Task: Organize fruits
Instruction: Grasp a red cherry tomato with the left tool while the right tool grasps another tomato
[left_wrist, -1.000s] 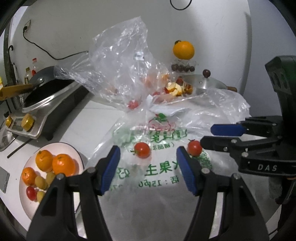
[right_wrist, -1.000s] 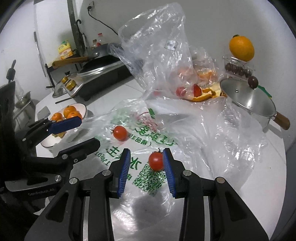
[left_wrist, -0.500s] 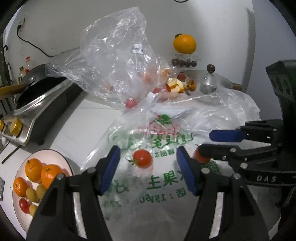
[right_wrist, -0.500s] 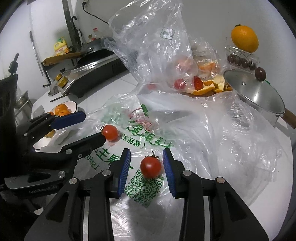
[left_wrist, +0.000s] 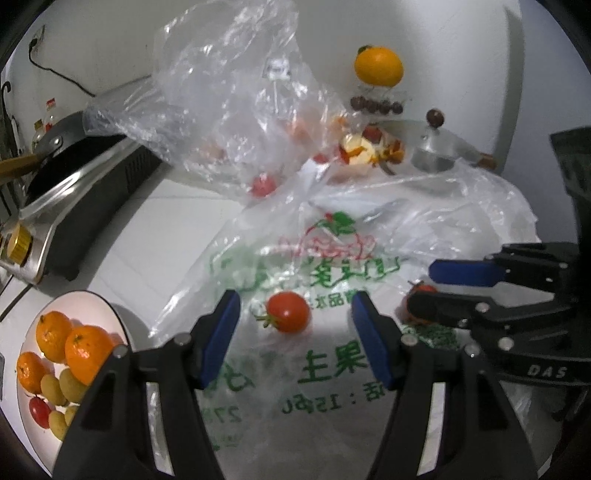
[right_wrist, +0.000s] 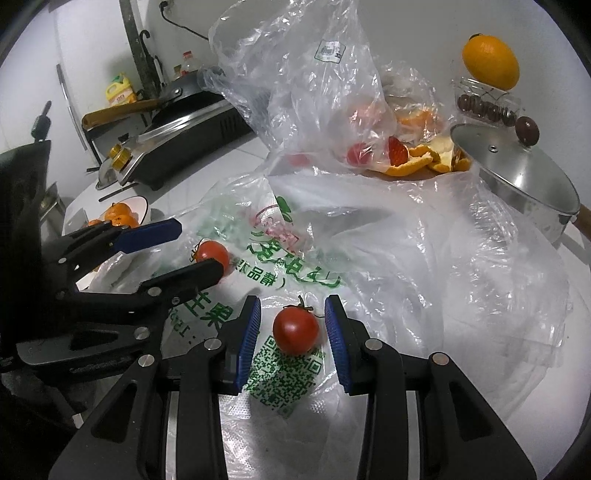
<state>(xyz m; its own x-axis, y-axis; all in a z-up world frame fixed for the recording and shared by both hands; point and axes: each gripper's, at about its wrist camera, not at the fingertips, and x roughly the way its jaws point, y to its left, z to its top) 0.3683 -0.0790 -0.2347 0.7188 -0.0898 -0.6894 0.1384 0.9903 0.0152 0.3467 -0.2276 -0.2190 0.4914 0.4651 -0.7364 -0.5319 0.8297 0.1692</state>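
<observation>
The left gripper (left_wrist: 295, 325) stands with its jaws wide apart, a small tomato (left_wrist: 288, 312) lying between the blue pads on the printed plastic bag (left_wrist: 332, 373) and touching neither. The right gripper (right_wrist: 292, 328) has its jaws much narrower around a second tomato (right_wrist: 295, 329), with a thin gap showing on each side, so it grips nothing.

Only the left wrist view shows the white plate (left_wrist: 122, 325) at near left in full: oranges (left_wrist: 88, 352), small yellow-green fruits (left_wrist: 72, 382) and a red one (left_wrist: 38, 411) lie on it. In that view the second tomato is almost hidden behind the lower finger of the right gripper, which reaches in from the right. The right wrist view shows that tomato whole, plus the QR code (right_wrist: 286, 373) printed on the bag just under it, the orange peels (right_wrist: 417, 160) at the far side and the steel pot lid (right_wrist: 517, 170) at right. Both views show a crumpled clear bag (right_wrist: 314, 81) at the far side with red fruit inside, and an orange (left_wrist: 378, 66) perched on a clear box of dark fruit.

Against a second ago, both grippers have come lower and closer over their tomatoes, which now sit deeper between the fingers. Neither jaw opening has changed, and the tomatoes lie where they were.
</observation>
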